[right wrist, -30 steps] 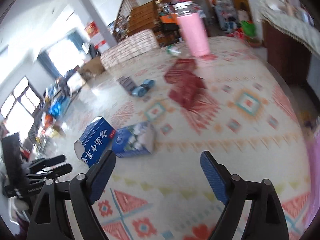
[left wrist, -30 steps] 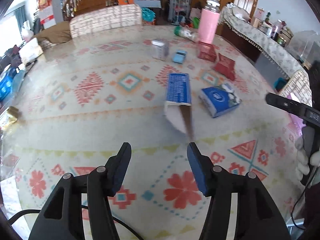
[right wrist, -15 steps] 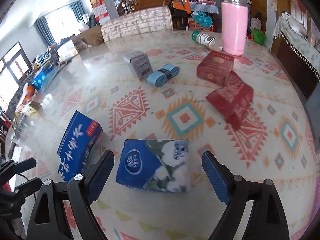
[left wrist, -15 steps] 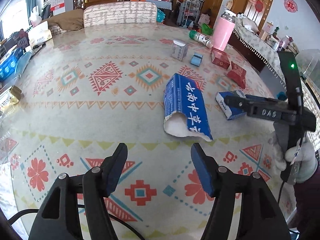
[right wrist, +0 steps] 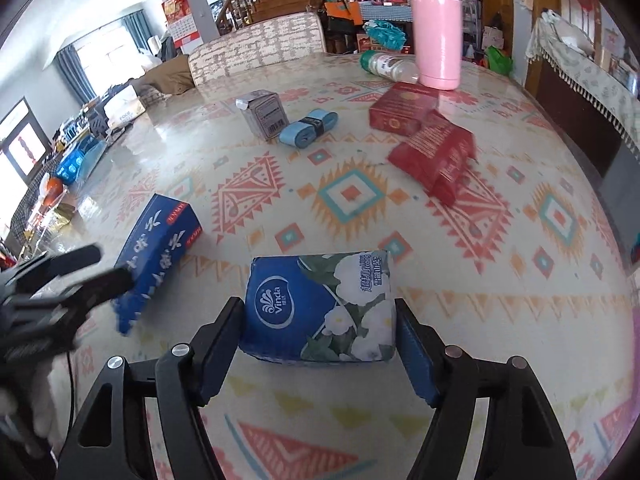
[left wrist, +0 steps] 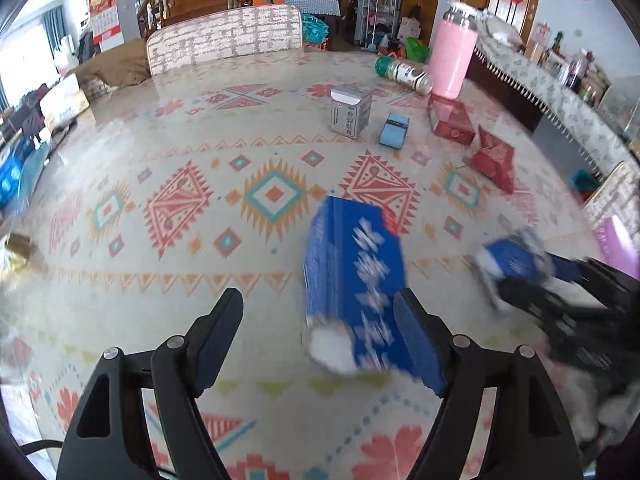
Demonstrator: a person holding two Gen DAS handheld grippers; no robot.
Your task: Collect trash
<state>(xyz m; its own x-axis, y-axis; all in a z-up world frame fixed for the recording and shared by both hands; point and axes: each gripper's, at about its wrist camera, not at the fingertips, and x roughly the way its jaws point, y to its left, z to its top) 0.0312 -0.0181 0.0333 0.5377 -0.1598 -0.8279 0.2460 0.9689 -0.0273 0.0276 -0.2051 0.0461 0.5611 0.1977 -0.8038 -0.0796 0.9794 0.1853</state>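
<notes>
While my right gripper (right wrist: 318, 328) straddles the tissue pack (right wrist: 320, 306), fingers spread at its 2 sides without squeezing, its long axis runs across them, logo leftward. My left gripper (left wrist: 320, 334), also spread wide, hovers by 1 blue carton (left wrist: 354, 292) lying lengthwise away from me, torn end nearest and blurred. I count 2 red packets (right wrist: 436, 156) and 1 pink tumbler (right wrist: 436, 28) on the table (right wrist: 520, 240)
</notes>
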